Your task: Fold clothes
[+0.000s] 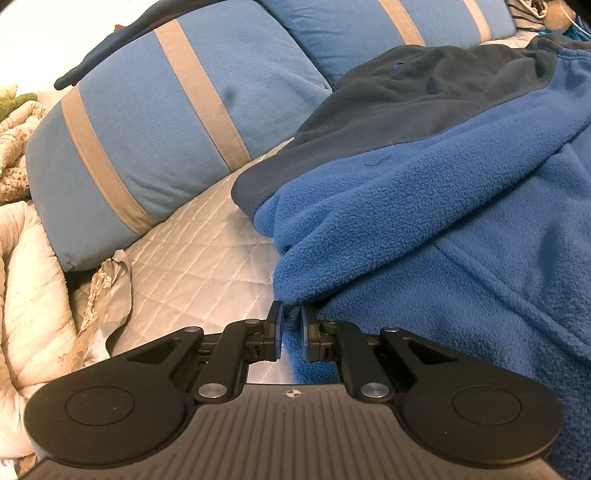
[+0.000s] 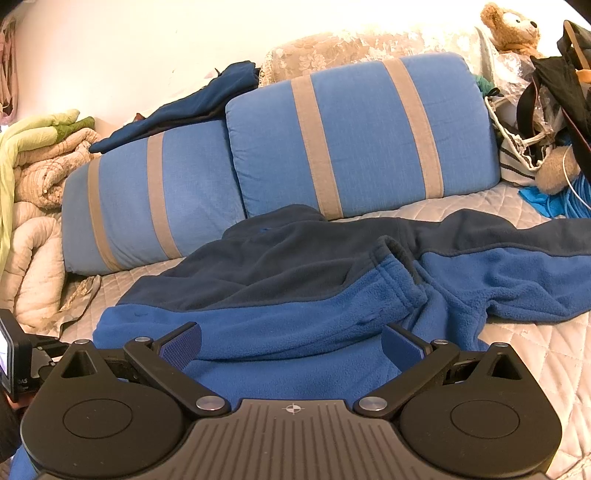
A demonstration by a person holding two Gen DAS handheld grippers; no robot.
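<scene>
Where the left wrist view looks along its fingers, the left gripper [image 1: 290, 332] has its jaws drawn nearly together, pinching a fold at the near edge of the blue fleece [image 1: 424, 229]. Fleece lies spread over the quilted cover [image 1: 207, 258], its dark navy panel [image 1: 424, 96] at the far side. Striped blue cushion [image 1: 147, 140] stands just beyond the fleece's left edge; a second cushion [image 1: 369, 26] behind the navy part. Crumpled beige scrap [image 1: 110, 291] lies on the cover at left, cream quilt [image 1: 33, 280] bunched beside it.

Right wrist view: right gripper [image 2: 291, 349] spread wide, nothing between its pads; both pads sit low over the fleece's [image 2: 295, 328] near blue portion, contact not clear. One sleeve [image 2: 517, 266] trails right across the cover [image 2: 535, 369]. Two cushions [image 2: 362, 136] back the garment closely. Another dark blue garment [image 2: 192, 107] is draped on top of the left cushion. Folded quilts [image 2: 44, 162] piled far left. Teddy bear [image 2: 513, 26] and a clutter of bags [image 2: 546, 118] crowd the far right corner, near the sleeve's end.
</scene>
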